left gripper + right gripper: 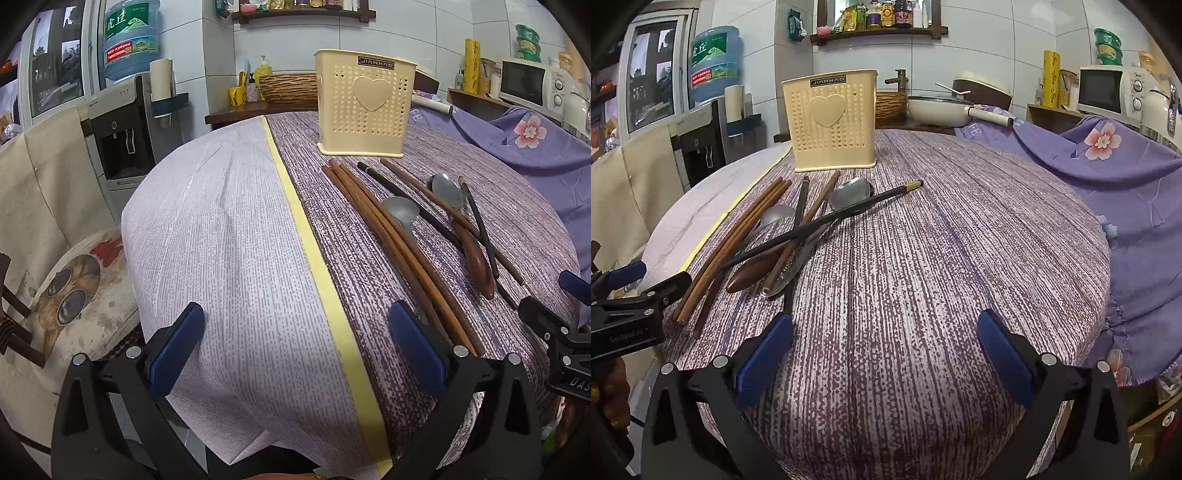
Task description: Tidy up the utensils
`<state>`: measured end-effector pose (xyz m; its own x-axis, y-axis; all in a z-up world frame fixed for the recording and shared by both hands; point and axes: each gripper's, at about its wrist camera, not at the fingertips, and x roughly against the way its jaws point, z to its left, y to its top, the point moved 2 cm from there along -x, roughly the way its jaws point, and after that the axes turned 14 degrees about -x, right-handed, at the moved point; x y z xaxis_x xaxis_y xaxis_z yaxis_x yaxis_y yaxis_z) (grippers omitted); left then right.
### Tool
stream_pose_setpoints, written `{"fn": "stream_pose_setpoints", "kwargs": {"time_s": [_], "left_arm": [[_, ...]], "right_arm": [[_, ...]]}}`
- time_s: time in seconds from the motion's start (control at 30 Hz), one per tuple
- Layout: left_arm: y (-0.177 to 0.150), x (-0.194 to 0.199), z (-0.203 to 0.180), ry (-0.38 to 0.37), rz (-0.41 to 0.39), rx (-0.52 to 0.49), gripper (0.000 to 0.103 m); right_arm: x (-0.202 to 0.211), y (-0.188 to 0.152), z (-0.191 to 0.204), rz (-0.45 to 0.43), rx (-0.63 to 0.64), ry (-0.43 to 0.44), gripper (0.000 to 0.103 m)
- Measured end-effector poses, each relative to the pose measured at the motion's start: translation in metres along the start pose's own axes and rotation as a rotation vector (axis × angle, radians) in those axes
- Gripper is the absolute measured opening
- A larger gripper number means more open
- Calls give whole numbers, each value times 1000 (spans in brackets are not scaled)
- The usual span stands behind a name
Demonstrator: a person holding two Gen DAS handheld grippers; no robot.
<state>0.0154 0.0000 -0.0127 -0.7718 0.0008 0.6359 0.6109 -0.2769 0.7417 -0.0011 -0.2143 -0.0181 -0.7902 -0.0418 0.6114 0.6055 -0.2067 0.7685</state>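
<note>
A cream perforated utensil holder [364, 105] [833, 120] with a heart on its front stands upright at the far side of the cloth-covered table. In front of it lies a loose pile of brown wooden chopsticks [388, 236] [738, 240], a black chopstick [827, 221] with a gold end, two metal spoons [400, 210] [851, 192] and a wooden spoon [476, 262] [753, 273]. My left gripper [295, 339] hovers open above the cloth, left of the pile. My right gripper [884, 345] hovers open to the right of the pile. Nothing sits between either pair of fingers.
The table [960, 258] wears a purple speckled cloth, paler left of a yellow stripe [295, 206]. A floral lilac sheet [1126, 192] drapes the right side. A water dispenser [122, 129] stands at left, a microwave [1108, 88] at back right, a pan [938, 107] behind the holder.
</note>
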Motion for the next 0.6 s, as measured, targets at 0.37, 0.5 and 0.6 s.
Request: {"fn": "stream_pose_setpoints", "kwargs": {"time_s": [0.37,0.5,0.6], "left_arm": [[-1,0,0,3,-7,2,98],[-1,2,-1,10,-2,8,98],[1,17,-2,47,-62,9,98]], "right_arm": [[0,-1,0,-17,-1,4,98],[0,2,0,-5,-16,36,97],[17,9,-1,-62,-64,105,97]]}}
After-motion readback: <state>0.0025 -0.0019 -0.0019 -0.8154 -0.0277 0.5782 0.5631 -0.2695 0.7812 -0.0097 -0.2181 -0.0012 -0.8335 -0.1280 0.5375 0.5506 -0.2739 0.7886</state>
